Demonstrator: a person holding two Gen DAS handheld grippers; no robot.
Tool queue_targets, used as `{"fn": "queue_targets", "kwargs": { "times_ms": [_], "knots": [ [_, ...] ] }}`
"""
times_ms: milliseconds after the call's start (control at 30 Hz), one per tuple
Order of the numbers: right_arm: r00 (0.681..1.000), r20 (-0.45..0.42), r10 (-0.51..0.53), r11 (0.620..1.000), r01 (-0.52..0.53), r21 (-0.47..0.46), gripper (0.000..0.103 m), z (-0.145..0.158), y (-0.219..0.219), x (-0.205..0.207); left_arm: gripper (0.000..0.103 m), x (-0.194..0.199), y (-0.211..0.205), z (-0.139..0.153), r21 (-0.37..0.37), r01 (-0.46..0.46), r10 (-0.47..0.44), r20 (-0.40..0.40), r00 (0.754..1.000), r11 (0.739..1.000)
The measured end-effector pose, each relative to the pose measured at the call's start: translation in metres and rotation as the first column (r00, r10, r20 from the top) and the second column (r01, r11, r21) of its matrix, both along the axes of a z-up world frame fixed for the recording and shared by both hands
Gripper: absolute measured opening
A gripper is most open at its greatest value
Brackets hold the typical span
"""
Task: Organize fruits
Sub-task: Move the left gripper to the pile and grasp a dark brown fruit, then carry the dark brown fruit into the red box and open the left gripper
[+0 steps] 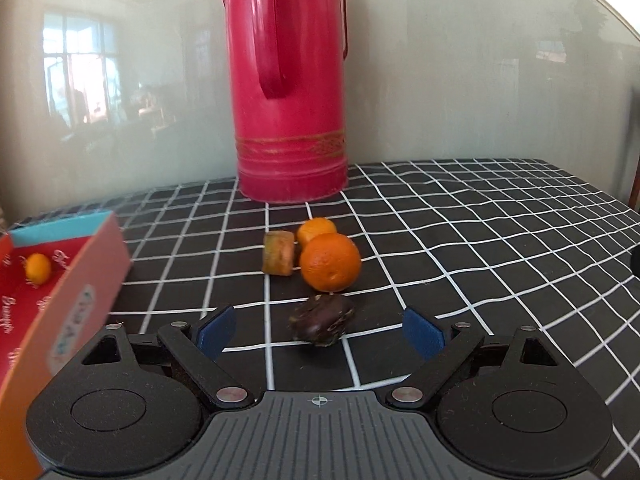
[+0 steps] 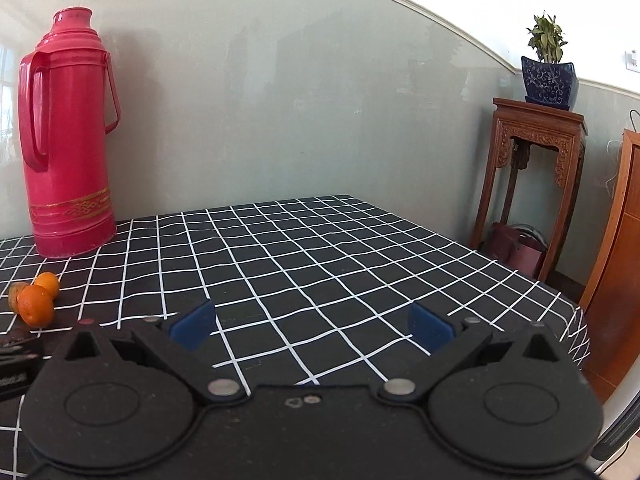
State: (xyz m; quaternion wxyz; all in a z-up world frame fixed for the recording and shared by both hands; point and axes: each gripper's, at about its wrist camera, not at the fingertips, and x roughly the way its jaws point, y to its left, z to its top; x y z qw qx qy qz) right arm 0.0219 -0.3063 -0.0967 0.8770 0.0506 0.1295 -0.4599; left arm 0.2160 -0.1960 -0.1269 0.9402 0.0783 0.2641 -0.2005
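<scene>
Four pieces of fruit lie loose on the black tablecloth (image 1: pixel 480 240) with its white grid: a wrinkled, dark purple fruit (image 1: pixel 322 325), a large round orange (image 1: pixel 330 262) with dimpled skin, a smaller orange (image 1: pixel 316 230) just behind it, and a stubby, cut-ended chunk (image 1: pixel 279 252) of brownish-yellow fruit beside them. The dark fruit sits between the spread blue pads of the left gripper (image 1: pixel 320 330), whose jaws stand wide and touch nothing. A red cardboard box (image 1: pixel 76 304) with a teal inner edge rests at the left, tilted in view, and holds one small orange (image 1: pixel 38 268). Behind the fruit stands a tall, glossy pink thermos (image 1: pixel 286 80) with a gold band. The right gripper (image 2: pixel 312 326) is likewise wide, hovering over bare cloth. A carved wooden stand (image 2: pixel 532 184) carries a blue patterned pot (image 2: pixel 549 80).
</scene>
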Motion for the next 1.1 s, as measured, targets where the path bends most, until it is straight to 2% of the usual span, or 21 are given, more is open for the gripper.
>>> {"fn": "queue_targets", "kwargs": {
  "times_ms": [67, 133, 233, 267, 367, 533, 833, 1100],
  "knots": [
    [1.0, 0.001, 0.002, 1.0, -0.002, 0.001, 0.097, 0.0, 0.0, 0.001, 0.073, 0.007, -0.002, -0.003, -0.012, 0.013, -0.013, -0.038, 0.999, 1.0],
    [1.0, -0.001, 0.008, 1.0, -0.008, 0.002, 0.097, 0.0, 0.0, 0.002, 0.066, 0.012, -0.002, -0.005, -0.026, 0.014, -0.016, -0.071, 0.997, 1.0],
    [1.0, -0.005, 0.013, 1.0, -0.013, 0.004, 0.097, 0.0, 0.0, 0.002, 0.063, 0.015, -0.002, -0.006, -0.034, 0.01, -0.013, -0.085, 0.996, 0.999],
    [1.0, -0.005, 0.015, 1.0, -0.015, 0.004, 0.097, 0.0, 0.0, 0.002, 0.055, 0.016, -0.003, -0.007, -0.029, 0.015, -0.018, -0.09, 0.996, 0.999],
    [1.0, -0.005, 0.019, 1.0, -0.019, 0.005, 0.097, 0.0, 0.0, 0.002, 0.043, 0.015, -0.005, -0.008, -0.019, 0.024, -0.025, -0.09, 0.996, 1.0],
    [1.0, -0.001, 0.02, 1.0, -0.02, 0.0, 0.097, 0.001, 0.001, 0.001, 0.041, 0.015, -0.003, -0.008, -0.024, 0.007, -0.009, -0.081, 0.997, 1.0],
    [0.999, -0.005, 0.047, 0.999, -0.047, -0.008, 0.097, 0.001, 0.007, 0.004, 0.04, 0.003, 0.009, 0.003, -0.005, -0.018, 0.018, 0.007, 1.0, 1.0],
    [0.995, -0.017, 0.103, 0.995, -0.103, -0.013, 0.097, 0.001, 0.022, 0.016, 0.04, -0.004, 0.052, 0.023, -0.021, -0.121, 0.123, 0.08, 0.989, 0.992]
  ]
}}
